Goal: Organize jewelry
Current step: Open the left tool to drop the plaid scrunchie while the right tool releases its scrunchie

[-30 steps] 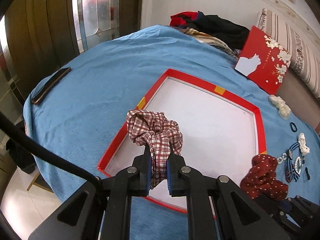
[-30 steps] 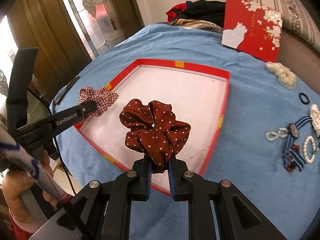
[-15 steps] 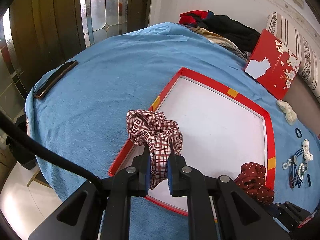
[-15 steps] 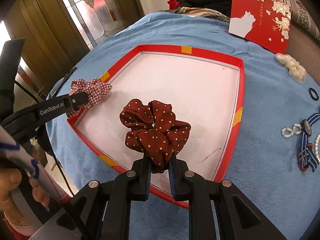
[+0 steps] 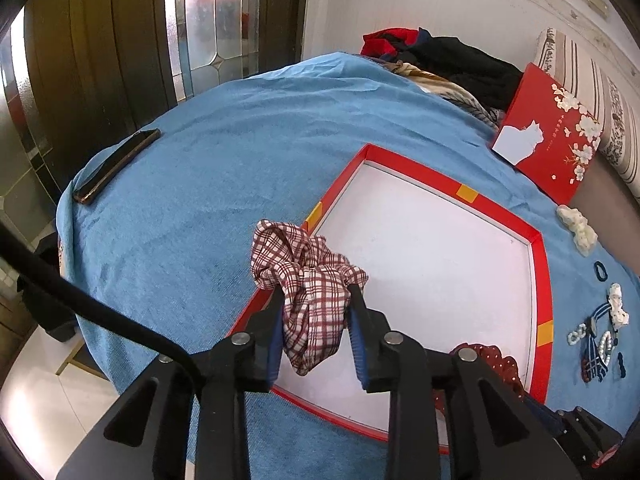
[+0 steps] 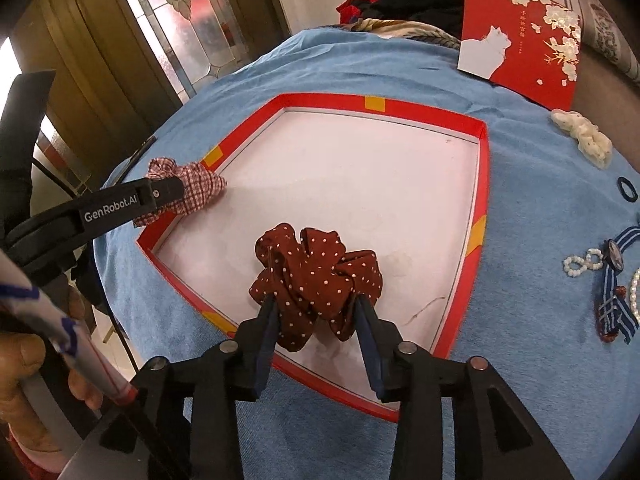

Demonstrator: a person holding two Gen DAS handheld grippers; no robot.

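Obscured items first. In the left wrist view, the dark red white-dotted fabric scrunchie (image 5: 494, 362) is largely hidden behind the black frame of the left hand-held gripper (image 5: 316, 300), and the right tool shows only as a dark corner at the lower right edge. In the right wrist view, the person's hand (image 6: 24, 376) is cut off at the lower left edge. The cluster of striped ribbon and pearl-bead pieces (image 6: 612, 280) on the blue cloth (image 5: 192, 216) is cropped by the frame edge, and the individual pieces cannot be separated with confidence.

Left hand-held gripper: fingers parted, with the red-and-white checked fabric scrunchie (image 5: 304, 280) bunched between them. Whether the pads press the fabric cannot be determined. The scrunchie sits over the left rim of the shallow red-edged box with a white floor (image 5: 540, 264), partly inside it and partly over the cloth. In the right wrist view the tool enters low from the left, roughly level.

Right hand-held gripper (image 6: 314, 306): fingers parted, pointing forward and down. The dotted scrunchie lies between them on the white floor at the box's near edge; contact with the pads is uncertain.

A red printed lid with a white cat (image 6: 520, 36) leans at the far right.
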